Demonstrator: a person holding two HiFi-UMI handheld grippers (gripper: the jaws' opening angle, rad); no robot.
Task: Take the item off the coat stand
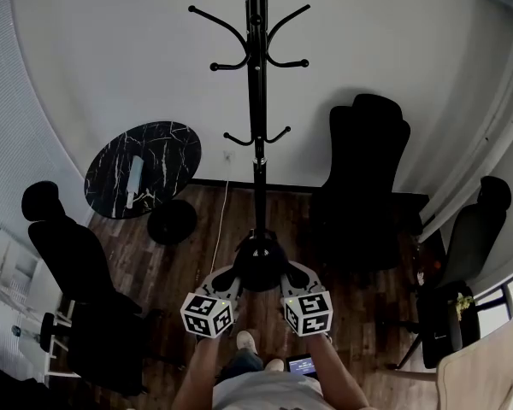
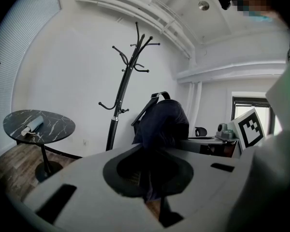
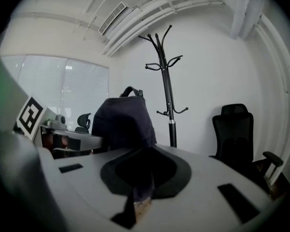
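Observation:
The black coat stand (image 1: 256, 101) rises by the white wall and all its hooks are bare; it also shows as the stand (image 2: 123, 91) and the stand (image 3: 166, 91) in the gripper views. A dark navy bag (image 1: 258, 267) with a top strap hangs between my two grippers, in front of the stand's foot. My left gripper (image 1: 227, 278) is shut on the bag's fabric (image 2: 162, 122), which runs down into its jaws. My right gripper (image 1: 292, 276) pinches the other side of the bag (image 3: 121, 122). Both grippers are close to the person's body.
A round black marble table (image 1: 143, 169) stands left of the stand. Black office chairs sit at the back right (image 1: 368, 169), the left (image 1: 77, 263) and the far right (image 1: 462, 254). A light wooden chair back (image 1: 483, 374) is at the bottom right. The floor is dark wood.

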